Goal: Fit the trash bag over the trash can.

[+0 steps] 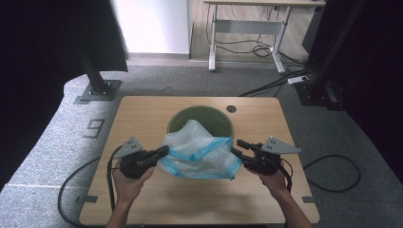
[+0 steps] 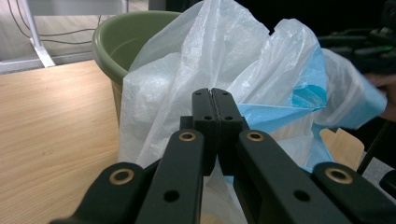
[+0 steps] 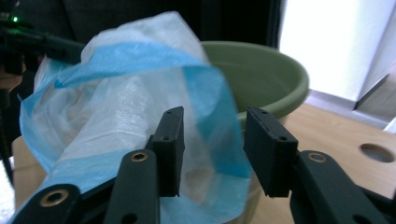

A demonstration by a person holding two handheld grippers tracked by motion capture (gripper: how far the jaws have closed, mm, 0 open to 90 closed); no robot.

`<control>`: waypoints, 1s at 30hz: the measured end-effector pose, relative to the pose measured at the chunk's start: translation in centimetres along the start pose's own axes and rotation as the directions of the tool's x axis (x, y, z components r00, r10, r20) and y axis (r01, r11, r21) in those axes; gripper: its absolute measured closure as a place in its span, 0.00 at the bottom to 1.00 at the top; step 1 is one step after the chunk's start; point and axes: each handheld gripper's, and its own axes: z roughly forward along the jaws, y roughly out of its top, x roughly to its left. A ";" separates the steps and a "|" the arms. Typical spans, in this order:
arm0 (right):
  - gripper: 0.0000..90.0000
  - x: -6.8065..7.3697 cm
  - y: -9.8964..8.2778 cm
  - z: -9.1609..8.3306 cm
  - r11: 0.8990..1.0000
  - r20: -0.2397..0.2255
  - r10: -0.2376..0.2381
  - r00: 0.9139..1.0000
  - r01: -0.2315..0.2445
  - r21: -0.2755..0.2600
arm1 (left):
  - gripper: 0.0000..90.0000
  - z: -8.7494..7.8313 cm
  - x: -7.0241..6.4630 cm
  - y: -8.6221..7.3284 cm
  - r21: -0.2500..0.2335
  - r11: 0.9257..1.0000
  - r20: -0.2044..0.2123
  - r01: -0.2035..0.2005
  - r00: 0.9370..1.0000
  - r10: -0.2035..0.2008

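Two tools flank the bag (image 1: 199, 152): left tool (image 1: 164, 151) clamps its edge, right tool (image 1: 236, 147) stands apart.

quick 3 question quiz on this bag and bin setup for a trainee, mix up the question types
1. True or false: the left claw is shut on the plastic bag.
2. What colour is the band along the bag's rim? A red, B blue, C yellow.
3. Fill in: the bag hangs partly in the green ____.

Key: 1 true. 2 B. 3 bin. Note for the trainee: the right claw has its jaws apart, with the blue rim between them but not pinched.
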 end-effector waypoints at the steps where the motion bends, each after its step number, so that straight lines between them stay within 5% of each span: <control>1: 0.60 0.1 -0.1 0.3 1.000 -0.003 0.000 1.000 0.000 0.009 | 0.99 -0.1 0.0 0.0 -0.001 1.000 0.001 0.001 1.000 -0.001; 7: 0.59 0.3 -0.6 1.7 0.999 -0.015 0.012 1.000 -0.011 0.037 | 0.99 -0.4 -0.1 0.4 0.000 1.000 0.008 -0.003 1.000 0.003; 12: 0.90 0.8 -0.3 1.4 0.999 0.006 -0.008 1.000 0.008 0.034 | 0.99 -0.7 -0.2 0.6 -0.007 1.000 0.027 -0.005 1.000 0.005; 16: 0.98 1.3 0.5 0.8 0.999 0.021 -0.037 0.999 0.036 0.023 | 0.95 -0.8 -0.5 1.0 -0.020 1.000 0.026 -0.015 1.000 0.016; 23: 0.98 1.3 3.0 0.9 0.997 0.053 -0.069 0.996 0.067 0.025 | 0.66 -0.9 -2.2 2.8 -0.041 0.996 0.001 -0.080 0.997 0.080; 30: 0.98 1.1 4.6 2.2 0.998 0.064 -0.046 0.997 0.043 0.053 | 0.38 1.7 -4.1 4.1 0.024 0.994 0.037 -0.111 0.993 0.110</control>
